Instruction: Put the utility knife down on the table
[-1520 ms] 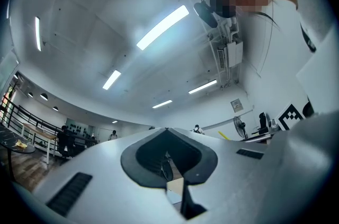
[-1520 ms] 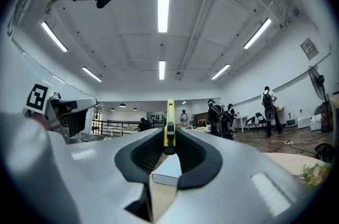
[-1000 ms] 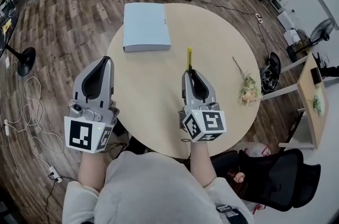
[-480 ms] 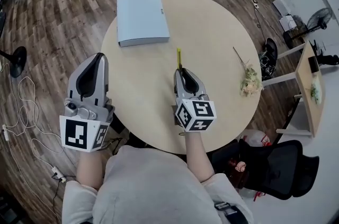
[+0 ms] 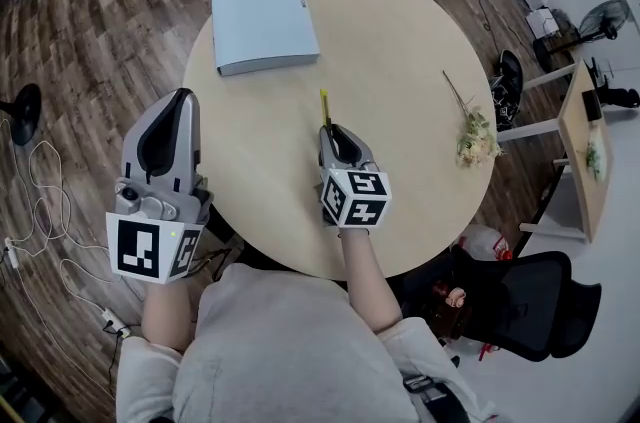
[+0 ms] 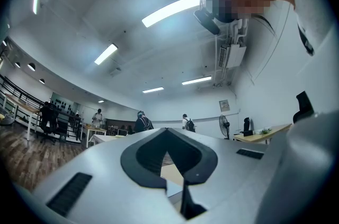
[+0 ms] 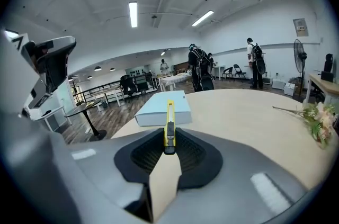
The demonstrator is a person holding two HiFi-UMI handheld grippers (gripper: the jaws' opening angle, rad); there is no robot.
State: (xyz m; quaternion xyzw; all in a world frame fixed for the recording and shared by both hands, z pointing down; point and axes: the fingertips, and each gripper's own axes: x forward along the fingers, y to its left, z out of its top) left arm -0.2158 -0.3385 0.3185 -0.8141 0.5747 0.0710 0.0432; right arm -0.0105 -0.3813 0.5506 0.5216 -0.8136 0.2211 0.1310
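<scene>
The right hand-held gripper (image 5: 329, 131) clamps the knife (image 5: 324, 107), blade pointing far over the bench (image 5: 400, 41); the left hand-held gripper (image 5: 182, 98) is clenched, empty.

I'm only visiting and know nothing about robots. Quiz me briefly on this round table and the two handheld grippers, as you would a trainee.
1. True or false: the left gripper holds the utility knife.
2. What lies near the right edge of the table? A) a mug B) flower sprig C) a laptop
3. Fill in: the jaws of the right gripper are closed on the ____.

Key: 1 false; 2 B; 3 utility knife.
</scene>
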